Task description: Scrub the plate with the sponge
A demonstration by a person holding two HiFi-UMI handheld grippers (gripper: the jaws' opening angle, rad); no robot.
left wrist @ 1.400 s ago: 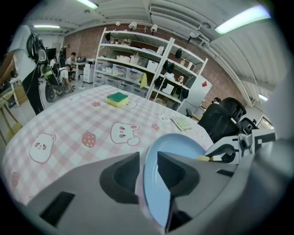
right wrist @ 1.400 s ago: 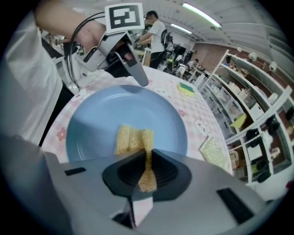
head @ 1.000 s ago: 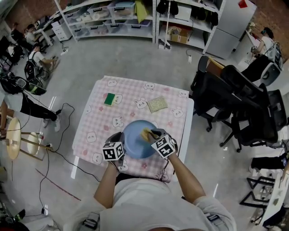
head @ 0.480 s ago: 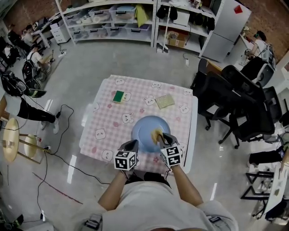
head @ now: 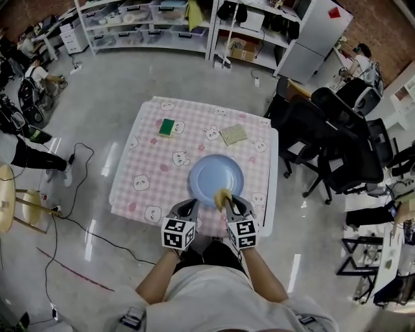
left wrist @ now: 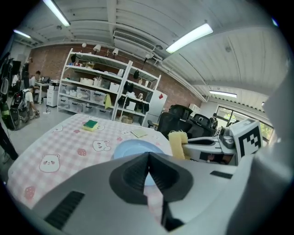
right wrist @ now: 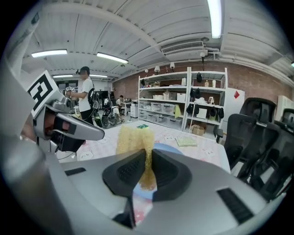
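A light blue plate lies on the pink checked tablecloth near the table's front edge. It also shows in the left gripper view as the plate and in the right gripper view as the plate. My right gripper is shut on a yellow sponge, held over the plate's front rim. The sponge sticks up between the jaws. My left gripper is shut on nothing, just left of the plate's front edge.
A green-and-yellow sponge lies at the table's back left, and a pale green cloth at the back right. Black office chairs crowd the table's right side. Cables trail on the floor at left. Shelves stand behind.
Both grippers have drawn back toward the table's front edge. The sponge has moved from the plate's middle to its front rim. The head view has shifted.
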